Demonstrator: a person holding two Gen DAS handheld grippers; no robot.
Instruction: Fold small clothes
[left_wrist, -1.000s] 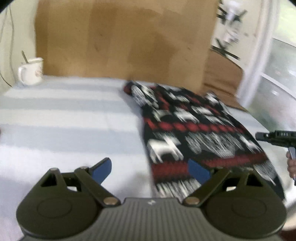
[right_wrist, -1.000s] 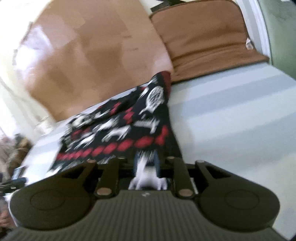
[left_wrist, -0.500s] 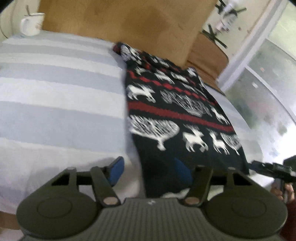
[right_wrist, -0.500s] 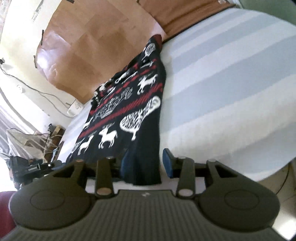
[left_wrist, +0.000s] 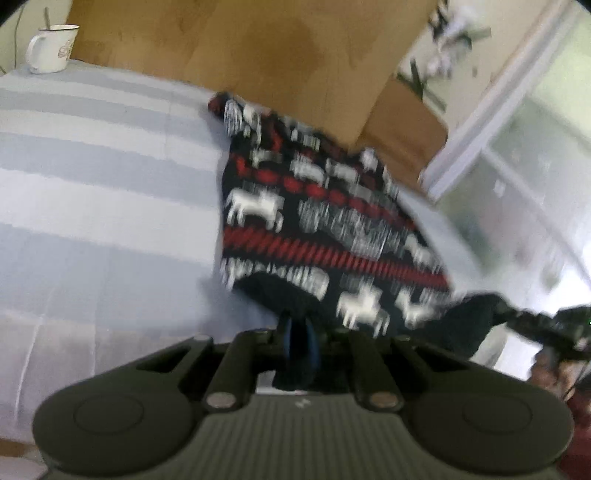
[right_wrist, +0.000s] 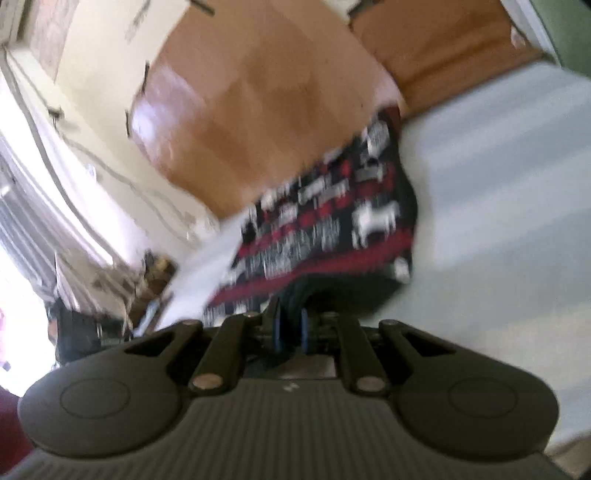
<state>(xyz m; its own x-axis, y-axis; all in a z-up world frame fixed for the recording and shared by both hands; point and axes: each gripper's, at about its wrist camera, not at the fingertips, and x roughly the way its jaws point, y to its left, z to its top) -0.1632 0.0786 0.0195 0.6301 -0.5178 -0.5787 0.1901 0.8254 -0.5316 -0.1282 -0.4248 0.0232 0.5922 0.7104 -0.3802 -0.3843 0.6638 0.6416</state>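
Note:
A black knitted garment (left_wrist: 314, 221) with white reindeer and red bands lies lengthwise on the striped cloth, running away from me. My left gripper (left_wrist: 297, 332) is shut on its near left corner, the blue pads pinched together with dark fabric bunched at them. In the right wrist view the same garment (right_wrist: 332, 229) stretches away. My right gripper (right_wrist: 290, 328) has its jaws closing on the near right corner, dark fabric pressed between the blue pads. The near hem is gathered and raised a little. The right gripper (left_wrist: 535, 325) also shows at the left wrist view's right edge.
A pale blue and white striped cloth (left_wrist: 92, 184) covers the surface. A white mug (left_wrist: 51, 48) with a spoon stands at its far left corner. A brown board (left_wrist: 277, 48) leans behind, and a brown cushion (right_wrist: 461, 55) lies at the far right. The near edge is close below both grippers.
The left jaws, wide open a second ago, have shut on the garment's near corner. The right jaws have narrowed onto the fabric. The near hem has bunched and risen.

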